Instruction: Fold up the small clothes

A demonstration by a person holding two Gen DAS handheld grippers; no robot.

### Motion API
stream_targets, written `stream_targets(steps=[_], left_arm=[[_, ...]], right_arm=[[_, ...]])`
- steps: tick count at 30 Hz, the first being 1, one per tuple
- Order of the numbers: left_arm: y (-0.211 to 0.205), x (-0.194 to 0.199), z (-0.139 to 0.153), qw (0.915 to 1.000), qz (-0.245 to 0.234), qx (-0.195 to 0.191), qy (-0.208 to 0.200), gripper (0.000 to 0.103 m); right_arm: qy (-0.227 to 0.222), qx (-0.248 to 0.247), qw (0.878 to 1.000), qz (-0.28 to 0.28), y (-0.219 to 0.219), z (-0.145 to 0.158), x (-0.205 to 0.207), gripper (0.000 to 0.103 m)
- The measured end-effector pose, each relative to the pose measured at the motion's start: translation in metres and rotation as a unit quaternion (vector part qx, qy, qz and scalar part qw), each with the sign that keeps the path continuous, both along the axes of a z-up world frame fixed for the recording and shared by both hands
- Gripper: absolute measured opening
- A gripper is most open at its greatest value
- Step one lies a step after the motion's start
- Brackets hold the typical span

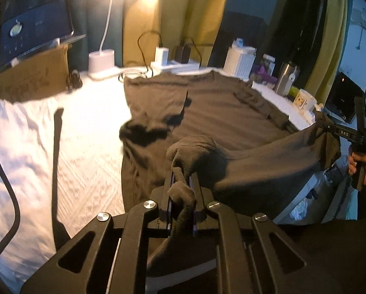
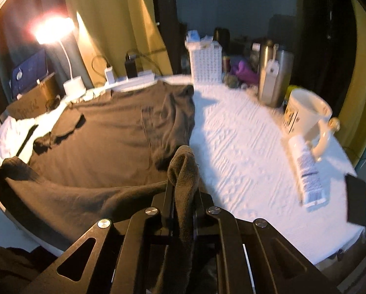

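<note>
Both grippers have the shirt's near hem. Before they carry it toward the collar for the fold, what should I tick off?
1. Left gripper clamped on the brown shirt: ok.
2. Right gripper clamped on the hem: ok.
3. Hem between them lifted off the white cover: ok.
4. Sleeves folded in: ok.
5. Far part lying flat: not ok, a bunched fold on the left.
6. Mug and tube clear of the shirt: ok.

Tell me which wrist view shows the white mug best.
The right wrist view: the white mug stands large on the white table cover at the right, its handle and printed side visible, though slightly blurred. In the left wrist view the same mug is small at the far right edge, its handle hard to make out.
</note>
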State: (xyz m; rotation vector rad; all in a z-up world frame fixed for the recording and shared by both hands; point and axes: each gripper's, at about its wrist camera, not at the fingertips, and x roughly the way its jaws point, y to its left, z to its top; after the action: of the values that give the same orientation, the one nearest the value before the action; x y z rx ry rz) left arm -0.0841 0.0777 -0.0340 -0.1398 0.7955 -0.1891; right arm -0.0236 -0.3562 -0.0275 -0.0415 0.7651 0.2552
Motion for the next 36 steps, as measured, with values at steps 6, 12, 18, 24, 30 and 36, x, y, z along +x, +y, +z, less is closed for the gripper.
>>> stream_targets(steps=[6, 12, 18, 24, 30, 36], left_arm=[[0.001, 0.008, 0.014, 0.9995, 0.008, 0.013, -0.028, 0.010], [0.003, 0.020, 0.026, 0.9985, 0.011, 0.023, -0.049, 0.010], [0.002, 0.036, 0.036, 0.9971, 0.016, 0.040, -0.063, 0.010], [0.004, 0.053, 0.047, 0.9955, 0.015, 0.052, -0.077, 0.010], [0.008, 0.072, 0.053, 0.9946, 0.017, 0.062, -0.082, 0.010], [0.015, 0.094, 0.057, 0.9938, 0.017, 0.069, -0.085, 0.010]], right_arm=[[-0.028, 0.003, 1.000, -0.001, -0.002, 0.022, 0.005, 0.010], [-0.049, 0.006, 0.999, 0.001, -0.001, 0.037, 0.018, 0.010], [-0.067, 0.005, 0.998, 0.006, 0.001, 0.052, 0.037, 0.010], [-0.080, 0.003, 0.997, 0.011, 0.002, 0.063, 0.060, 0.010], [-0.090, 0.000, 0.996, 0.018, 0.008, 0.071, 0.085, 0.010], [-0.092, 0.003, 0.996, 0.021, 0.013, 0.072, 0.113, 0.010]])
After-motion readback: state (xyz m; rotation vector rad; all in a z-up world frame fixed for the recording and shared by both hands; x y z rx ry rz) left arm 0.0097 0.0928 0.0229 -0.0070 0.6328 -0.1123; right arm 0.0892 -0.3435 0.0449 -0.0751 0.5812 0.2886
